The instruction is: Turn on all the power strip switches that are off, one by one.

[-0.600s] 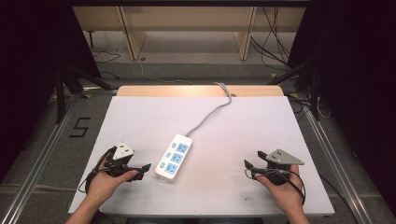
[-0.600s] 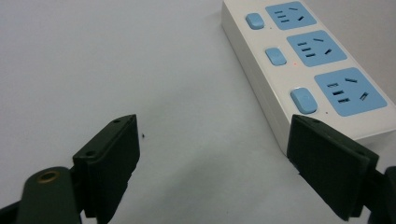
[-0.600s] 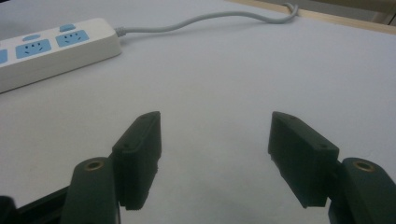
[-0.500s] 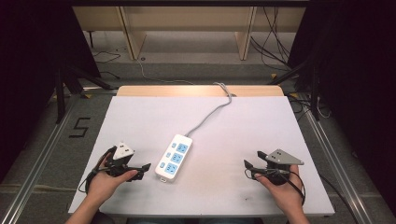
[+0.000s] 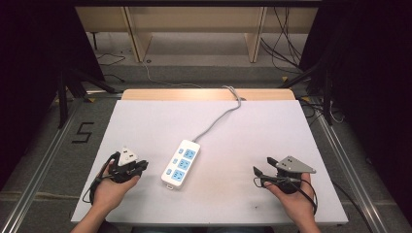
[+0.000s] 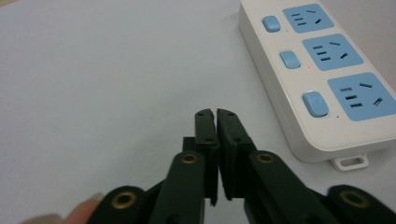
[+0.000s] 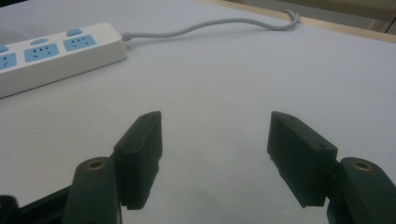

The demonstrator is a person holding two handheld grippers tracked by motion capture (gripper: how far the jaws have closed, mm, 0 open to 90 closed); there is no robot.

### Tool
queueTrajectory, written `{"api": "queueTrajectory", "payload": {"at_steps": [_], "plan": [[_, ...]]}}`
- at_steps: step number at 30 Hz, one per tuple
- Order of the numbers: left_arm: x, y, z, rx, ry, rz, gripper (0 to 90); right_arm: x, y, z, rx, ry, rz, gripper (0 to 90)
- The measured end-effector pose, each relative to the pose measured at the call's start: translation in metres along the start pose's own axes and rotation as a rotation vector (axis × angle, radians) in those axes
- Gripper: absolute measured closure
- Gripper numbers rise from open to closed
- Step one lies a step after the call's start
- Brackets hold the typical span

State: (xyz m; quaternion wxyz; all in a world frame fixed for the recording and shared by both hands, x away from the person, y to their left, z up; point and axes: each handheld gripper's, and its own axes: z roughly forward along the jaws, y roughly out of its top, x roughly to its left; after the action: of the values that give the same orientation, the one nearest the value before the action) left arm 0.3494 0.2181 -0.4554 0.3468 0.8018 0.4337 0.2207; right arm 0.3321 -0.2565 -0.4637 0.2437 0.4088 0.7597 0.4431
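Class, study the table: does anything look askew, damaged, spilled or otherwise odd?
Nothing stands out. The power strip lies flat but at a slant to the table's edges, its cord trailing off the far edge. No spill or damage is visible. The left gripper is shut on nothing; the right gripper is open and empty.

Both black tools (image 5: 145,166) (image 5: 257,175) carry grey three-cornered plates, brass-ringed pivots and seemingly black cables.
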Motion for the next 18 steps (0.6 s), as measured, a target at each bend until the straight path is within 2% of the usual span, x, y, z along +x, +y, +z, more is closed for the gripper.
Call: {"api": "queueTrajectory", "payload": {"at_steps": [4, 9, 14, 18], "plan": [[0.000, 0.004, 0.002, 0.009, -0.026, -0.006, 89.3, 0.002, -0.001, 0.003, 0.013, 0.017, 0.000, 36.3], [-0.002, 0.013, 0.008, 0.027, -0.036, -0.014, 89.4, 0.004, 0.001, 0.003, 0.013, 0.021, -0.012, 36.2], [-0.003, 0.022, 0.012, 0.021, -0.053, -0.028, 89.3, 0.003, 0.000, 0.004, 0.033, 0.029, -0.020, 35.8], [-0.005, 0.028, 0.014, 0.036, -0.055, -0.024, 89.4, 0.002, -0.001, 0.004, 0.037, 0.028, -0.018, 35.8]]}}
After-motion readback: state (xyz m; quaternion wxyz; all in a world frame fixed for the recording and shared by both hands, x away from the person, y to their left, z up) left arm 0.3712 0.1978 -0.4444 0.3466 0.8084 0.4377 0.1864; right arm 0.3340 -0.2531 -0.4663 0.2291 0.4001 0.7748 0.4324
